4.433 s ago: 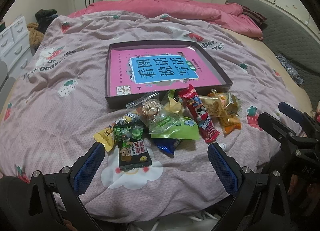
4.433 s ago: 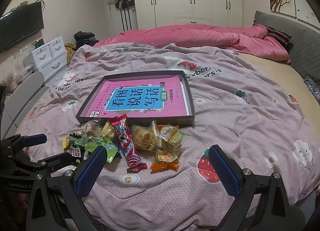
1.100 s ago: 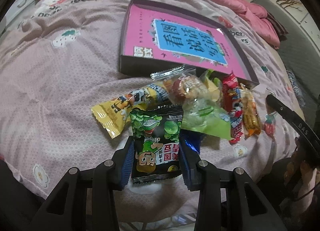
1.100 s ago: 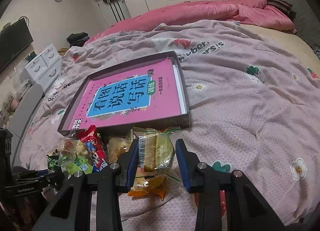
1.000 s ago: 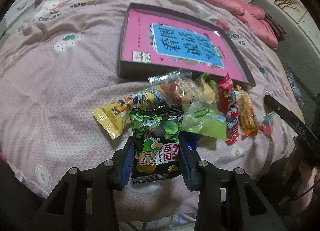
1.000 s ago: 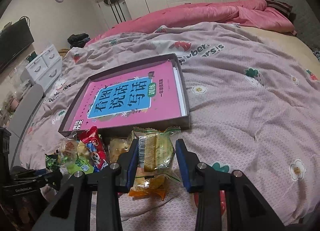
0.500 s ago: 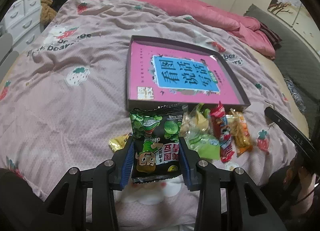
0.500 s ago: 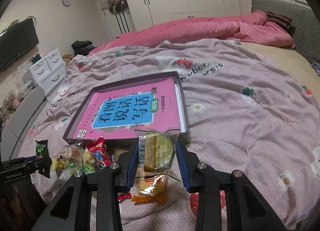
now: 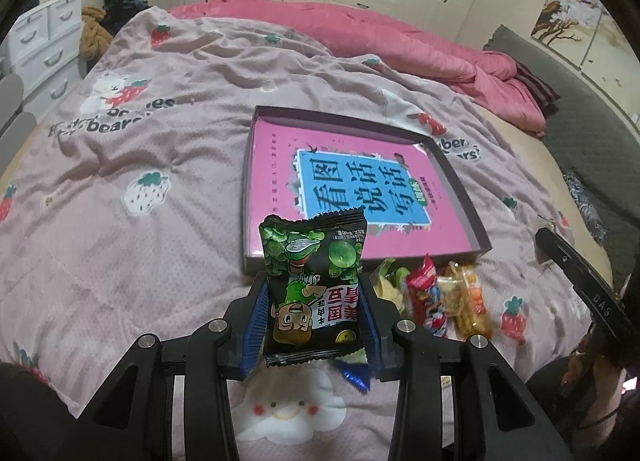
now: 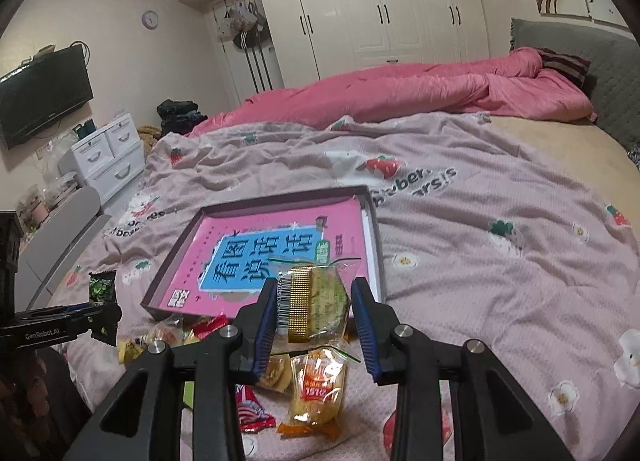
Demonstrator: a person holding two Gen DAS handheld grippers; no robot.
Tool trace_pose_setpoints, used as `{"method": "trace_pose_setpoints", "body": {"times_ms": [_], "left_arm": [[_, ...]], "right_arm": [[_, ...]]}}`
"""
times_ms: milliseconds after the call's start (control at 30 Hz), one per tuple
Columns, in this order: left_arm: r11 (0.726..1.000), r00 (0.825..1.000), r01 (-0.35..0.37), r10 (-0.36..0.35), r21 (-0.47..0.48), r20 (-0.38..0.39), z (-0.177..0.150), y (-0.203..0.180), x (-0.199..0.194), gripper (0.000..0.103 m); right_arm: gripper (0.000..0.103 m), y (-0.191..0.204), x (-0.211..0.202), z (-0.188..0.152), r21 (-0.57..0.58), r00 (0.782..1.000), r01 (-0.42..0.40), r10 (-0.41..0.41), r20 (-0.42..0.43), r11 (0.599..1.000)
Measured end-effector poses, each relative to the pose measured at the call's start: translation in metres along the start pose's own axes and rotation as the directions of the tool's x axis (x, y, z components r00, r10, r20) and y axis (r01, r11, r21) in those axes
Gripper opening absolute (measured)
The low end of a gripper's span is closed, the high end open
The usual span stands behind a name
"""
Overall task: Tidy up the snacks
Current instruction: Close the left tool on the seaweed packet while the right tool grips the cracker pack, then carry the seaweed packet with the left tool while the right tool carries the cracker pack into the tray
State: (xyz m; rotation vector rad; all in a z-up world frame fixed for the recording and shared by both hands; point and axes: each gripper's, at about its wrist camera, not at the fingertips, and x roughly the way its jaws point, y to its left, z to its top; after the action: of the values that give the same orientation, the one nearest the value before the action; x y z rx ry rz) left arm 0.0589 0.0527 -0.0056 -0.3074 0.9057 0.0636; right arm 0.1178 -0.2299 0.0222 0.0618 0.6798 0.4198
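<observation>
My left gripper [image 9: 314, 295] is shut on a black and green snack packet [image 9: 314, 281], held upright above the pile. My right gripper [image 10: 316, 309] is shut on a clear packet with a pale cake and a gold strip [image 10: 316, 303], lifted off the bed. The other snacks [image 9: 440, 297] lie on the pink quilt just in front of a shallow dark box [image 9: 464, 197] whose floor shows a pink and blue book cover. In the right wrist view that box [image 10: 374, 237] lies ahead, with an orange packet [image 10: 316, 393] below my fingers and the left gripper [image 10: 102, 311] at the far left.
A rolled pink duvet [image 10: 400, 93] lies across the far side of the bed. White drawers [image 10: 106, 161] and a wall television [image 10: 44, 101] stand to the left. A grey headboard [image 10: 580, 73] runs along the right. A hand [image 9: 588, 373] shows at the lower right of the left wrist view.
Both grippers have risen with their packets and tilted up, so more of the room shows. The pile and the box now sit lower and farther off in both views.
</observation>
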Motion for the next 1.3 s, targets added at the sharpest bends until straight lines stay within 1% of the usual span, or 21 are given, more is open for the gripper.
{"method": "trace_pose_setpoints", "body": {"times_ms": [533, 767, 1133, 1300], "left_arm": [[1.0, 0.999, 0.017, -0.017, 0.006, 0.041, 0.034, -0.01, 0.008, 0.043], [1.0, 0.998, 0.0, -0.001, 0.017, 0.06, 0.046, -0.012, 0.016, 0.043], [0.999, 0.999, -0.019, 0.017, 0.026, 0.052, 0.059, -0.013, 0.039, 0.043], [1.0, 1.0, -0.018, 0.018, 0.021, 0.021, 0.064, -0.01, 0.057, 0.043]], "right_arm": [[0.037, 0.006, 0.006, 0.015, -0.055, 0.999, -0.01, 0.013, 0.053, 0.998], [0.037, 0.005, 0.015, 0.021, -0.047, 0.998, -0.028, 0.031, 0.053, 0.998], [0.037, -0.001, 0.035, 0.029, -0.051, 0.998, -0.033, 0.035, 0.044, 0.998], [0.037, -0.007, 0.046, 0.032, -0.039, 0.999, -0.032, 0.033, 0.031, 0.999]]}}
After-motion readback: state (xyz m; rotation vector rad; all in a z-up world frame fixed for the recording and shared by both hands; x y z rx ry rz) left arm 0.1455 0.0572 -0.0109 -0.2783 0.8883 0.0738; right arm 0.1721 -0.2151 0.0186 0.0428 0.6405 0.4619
